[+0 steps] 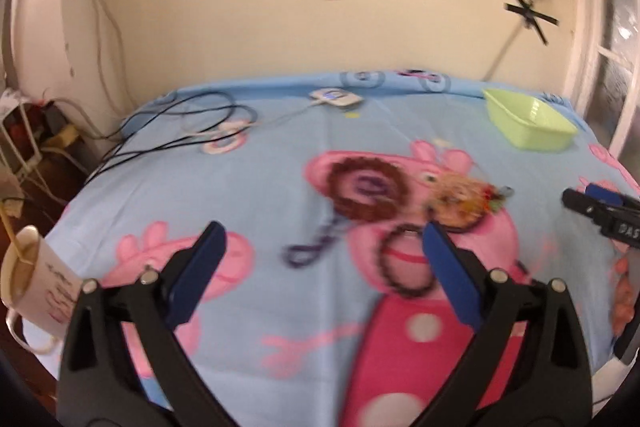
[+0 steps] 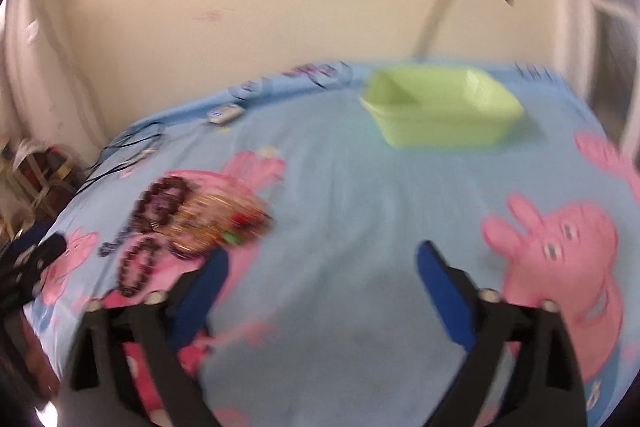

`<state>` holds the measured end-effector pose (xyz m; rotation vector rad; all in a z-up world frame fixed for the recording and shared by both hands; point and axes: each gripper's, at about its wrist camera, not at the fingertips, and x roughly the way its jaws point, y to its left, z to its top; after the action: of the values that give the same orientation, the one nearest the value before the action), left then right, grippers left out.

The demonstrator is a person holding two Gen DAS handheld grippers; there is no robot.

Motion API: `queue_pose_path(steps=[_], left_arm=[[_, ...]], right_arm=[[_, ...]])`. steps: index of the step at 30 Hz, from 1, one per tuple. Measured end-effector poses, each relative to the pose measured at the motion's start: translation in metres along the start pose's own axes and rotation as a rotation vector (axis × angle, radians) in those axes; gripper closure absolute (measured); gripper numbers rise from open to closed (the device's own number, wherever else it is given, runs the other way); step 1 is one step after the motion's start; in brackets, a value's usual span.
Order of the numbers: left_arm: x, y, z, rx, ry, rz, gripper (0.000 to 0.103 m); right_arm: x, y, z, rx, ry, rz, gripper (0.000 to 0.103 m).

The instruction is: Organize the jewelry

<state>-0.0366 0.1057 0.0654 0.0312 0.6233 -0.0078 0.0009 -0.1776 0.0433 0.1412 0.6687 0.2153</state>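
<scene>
A pile of jewelry lies on the blue cartoon-print cloth (image 1: 280, 155): a dark brown bead bracelet (image 1: 368, 193), a gold tangled piece (image 1: 460, 201), a small dark bead ring (image 1: 406, 261) and a purple chain (image 1: 314, 245). My left gripper (image 1: 324, 243) is open and empty, hovering just in front of the pile. The same pile (image 2: 188, 223) shows at the left of the right wrist view. My right gripper (image 2: 322, 265) is open and empty over bare cloth, to the right of the pile. A light green plastic tray (image 1: 528, 125) (image 2: 440, 111) sits at the back right.
Black cables (image 1: 180, 123) and a small white device (image 1: 336, 98) lie at the back left of the table. A white mug (image 1: 36, 283) stands at the table's left edge. A wall runs behind the table. The right gripper's body (image 1: 604, 211) shows at the right edge.
</scene>
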Motion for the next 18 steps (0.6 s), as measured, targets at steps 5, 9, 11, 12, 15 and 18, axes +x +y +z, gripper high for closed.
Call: queue_pose_path(steps=[5,9,11,12,15,18], left_arm=[[0.031,0.033,0.011,-0.061,0.1,-0.073,0.038],[0.058,0.038,0.018,-0.104,0.16,-0.156,0.041],[0.071,0.036,0.032,-0.094,0.17,-0.192,0.042],[0.077,0.035,0.039,-0.092,0.173,-0.215,0.042],[0.101,0.038,0.056,-0.128,0.217,-0.249,0.042],[0.106,0.045,0.059,-0.17,0.222,-0.262,0.042]], right_arm=[[0.026,0.046,0.032,-0.127,0.051,0.18,0.1],[0.075,0.086,0.053,-0.193,0.194,0.293,0.101],[0.1,0.101,0.064,-0.212,0.235,0.294,0.101],[0.112,0.105,0.068,-0.22,0.254,0.292,0.101],[0.158,0.121,0.073,-0.238,0.364,0.274,0.101],[0.172,0.126,0.072,-0.271,0.361,0.253,0.103]])
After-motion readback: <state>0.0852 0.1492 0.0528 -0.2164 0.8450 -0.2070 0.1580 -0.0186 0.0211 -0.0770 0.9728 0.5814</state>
